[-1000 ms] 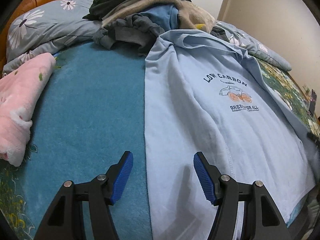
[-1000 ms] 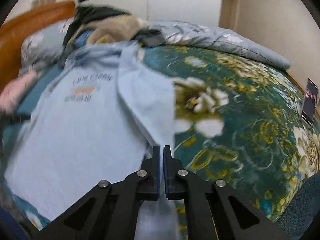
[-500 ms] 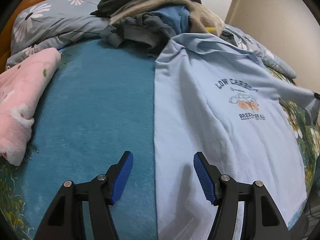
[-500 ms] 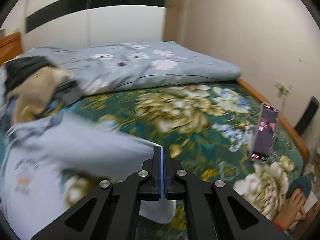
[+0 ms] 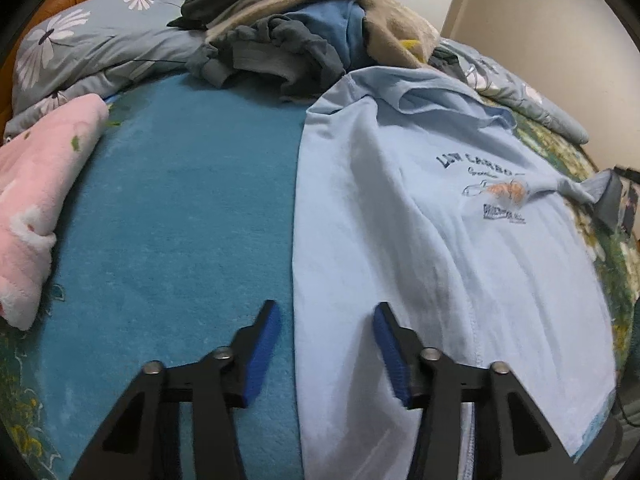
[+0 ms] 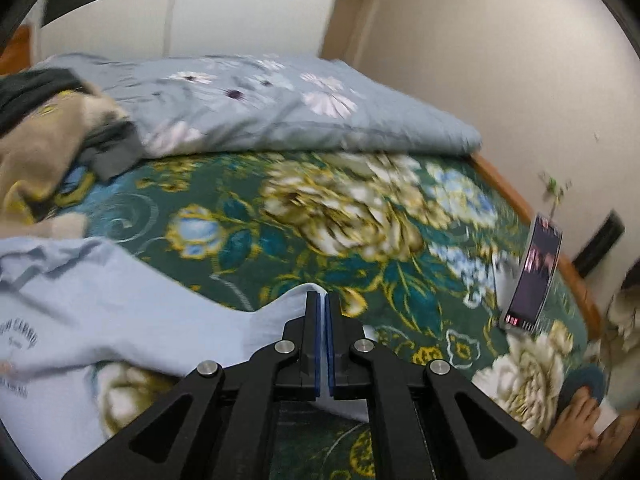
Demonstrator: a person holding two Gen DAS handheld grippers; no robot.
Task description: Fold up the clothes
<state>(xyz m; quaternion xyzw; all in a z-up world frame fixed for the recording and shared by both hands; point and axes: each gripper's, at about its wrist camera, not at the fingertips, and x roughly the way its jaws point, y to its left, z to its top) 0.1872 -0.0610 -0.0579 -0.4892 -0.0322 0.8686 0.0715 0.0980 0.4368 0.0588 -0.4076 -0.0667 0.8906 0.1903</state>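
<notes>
Two claws work one light, limp T-shirt: right claw pinches its sleeve, left claw is closing astride its side edge, the best hold.

Shirt hem runs under the gripper mount and off the bottom edge. Chest print smeared, lower words unreadable. Phone screen blurred, content unclear. Clothes pile top cut by the frame. Bare foot cropped at the corner.
</notes>
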